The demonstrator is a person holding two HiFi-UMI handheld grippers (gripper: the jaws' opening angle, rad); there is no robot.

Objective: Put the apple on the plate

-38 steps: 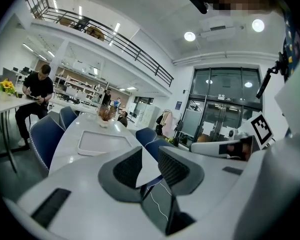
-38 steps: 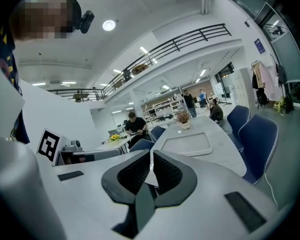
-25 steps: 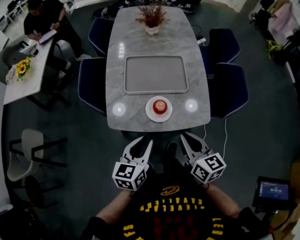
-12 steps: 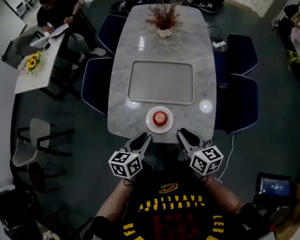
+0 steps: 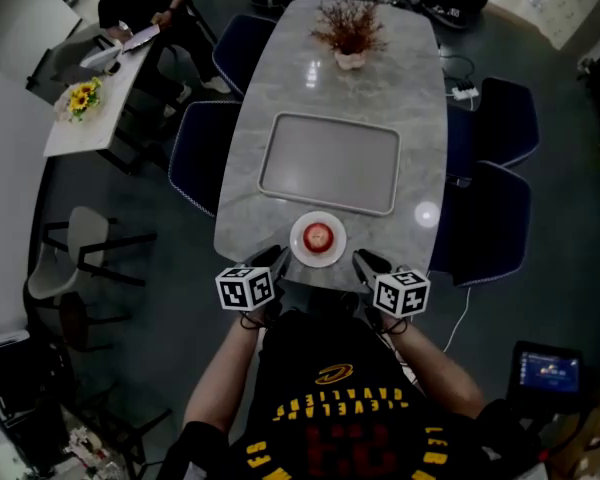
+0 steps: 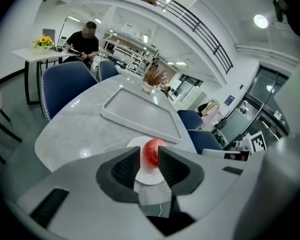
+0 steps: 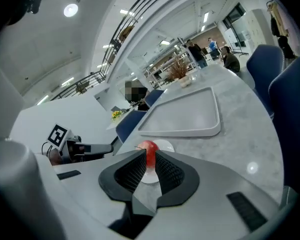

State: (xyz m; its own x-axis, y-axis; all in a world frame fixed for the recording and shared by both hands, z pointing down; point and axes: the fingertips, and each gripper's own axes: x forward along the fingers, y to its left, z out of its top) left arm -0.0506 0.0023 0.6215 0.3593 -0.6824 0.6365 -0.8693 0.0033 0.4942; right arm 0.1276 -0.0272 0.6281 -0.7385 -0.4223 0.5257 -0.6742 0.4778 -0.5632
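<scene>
The apple (image 5: 318, 236) is sitting in the middle of the plate (image 5: 296, 246). It is a small, round, red fruit with a lighter patch on top, and the right gripper view is showing a thin stalk. The plate is white and round. It is lying on the grey marbled bench (image 5: 420, 98) close to the near edge, just in front of a grey rectangular tray (image 5: 330, 163). A potted plant (image 5: 350, 30) is standing at the far end.

The person is holding both tools low at the near edge of the bench, one on each side of the plate, with the jaws pointing forward and the marker cubes facing up. The left hand-held gripper (image 5: 276, 259) is hovering just left of the plate without touching it. Its jaws are standing a little apart with nothing between them, and the apple is showing through the gap from well beyond the tips. The right hand-held gripper (image 5: 361, 260) is hovering just right of the plate. Its jaws are drawn almost together, leaving only a thin slit, and they are clamping nothing. Both forearms, the left forearm (image 5: 220, 373) and the right forearm (image 5: 450, 383), are reaching forward from the torso with the elbows spread outward.
</scene>
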